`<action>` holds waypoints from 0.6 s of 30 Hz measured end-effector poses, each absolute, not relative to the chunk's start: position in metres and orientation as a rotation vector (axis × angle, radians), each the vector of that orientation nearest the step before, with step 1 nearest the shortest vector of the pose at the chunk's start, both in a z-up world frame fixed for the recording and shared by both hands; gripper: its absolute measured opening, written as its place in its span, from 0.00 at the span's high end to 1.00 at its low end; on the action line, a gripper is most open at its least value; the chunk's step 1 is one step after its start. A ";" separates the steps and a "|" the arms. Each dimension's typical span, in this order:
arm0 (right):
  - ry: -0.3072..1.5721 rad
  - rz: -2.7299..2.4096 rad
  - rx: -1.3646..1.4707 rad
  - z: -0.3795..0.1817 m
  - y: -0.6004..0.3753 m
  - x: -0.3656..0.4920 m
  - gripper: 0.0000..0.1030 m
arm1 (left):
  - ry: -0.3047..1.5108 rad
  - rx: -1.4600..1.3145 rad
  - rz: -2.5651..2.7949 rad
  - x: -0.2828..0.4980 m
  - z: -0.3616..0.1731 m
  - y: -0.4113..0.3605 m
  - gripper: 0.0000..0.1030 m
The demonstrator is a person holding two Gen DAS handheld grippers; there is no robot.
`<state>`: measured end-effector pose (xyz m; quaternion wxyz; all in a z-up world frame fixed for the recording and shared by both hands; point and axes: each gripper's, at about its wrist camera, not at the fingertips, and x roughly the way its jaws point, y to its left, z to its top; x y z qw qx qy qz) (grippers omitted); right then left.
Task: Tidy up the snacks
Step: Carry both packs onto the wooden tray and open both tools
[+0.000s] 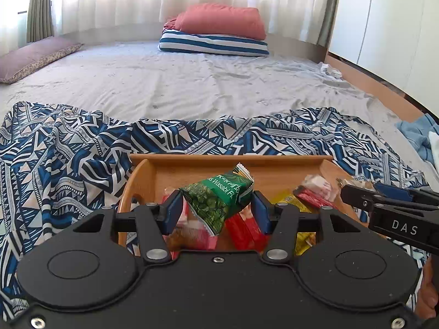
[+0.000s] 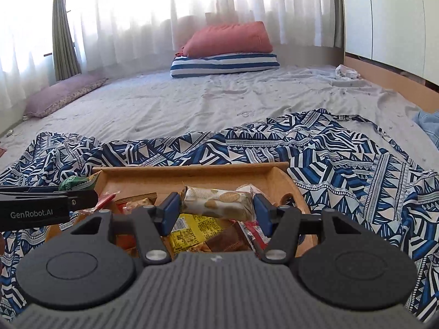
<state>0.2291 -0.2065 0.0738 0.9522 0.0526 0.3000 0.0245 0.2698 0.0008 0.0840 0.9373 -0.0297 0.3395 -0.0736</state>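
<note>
Left wrist view
- left gripper (image 1: 216, 208): blue pads pinch a green snack pack (image 1: 219, 201) from both sides, pack lifted above the tray contents
- green pack print: "Wasabi" legible, the rest cut off by creases
- wooden tray (image 1: 230, 161): sits on a blue-white patterned cloth (image 1: 68, 161) at the near edge of the bed (image 1: 192, 82); curved left wall with a handle cutout
- tray contents: red packs (image 1: 241, 231) under the left gripper, yellow pack (image 1: 288, 201) near the tray middle, clear-wrapped pink-white piece (image 1: 319, 186) toward its right wall; their print is unreadable
- right gripper (image 1: 343, 189): enters from the right edge over the tray's right side, side plate reads "DAS"
- far end of bed: red pillow (image 1: 222, 20) stacked on a striped pillow (image 1: 214, 44)

Right wrist view
- right gripper (image 2: 218, 208): pads clamp a beige-and-tan wrapped bar (image 2: 218, 201) at its two ends, bar held crosswise above the tray (image 2: 192, 168)
- bar print: too small to read
- below the bar: yellow pack (image 2: 192, 231) with small black text, not legible; brown piece just right of it
- left gripper (image 2: 90, 192): comes in from the left edge, side plate reads "GenRobot.AI", green pack (image 2: 72, 182) visible at its tip over the tray's far-left corner
</note>
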 end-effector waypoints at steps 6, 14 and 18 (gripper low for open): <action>0.665 0.052 0.202 0.062 -0.219 0.266 0.41 | 0.754 -0.065 -0.108 0.309 0.067 0.005 0.50; 0.708 0.061 0.182 0.044 -0.213 0.308 0.41 | 0.788 -0.054 -0.090 0.341 0.049 0.003 0.50; 0.705 0.095 0.154 0.037 -0.209 0.317 0.41 | 0.797 -0.048 -0.085 0.352 0.041 0.000 0.50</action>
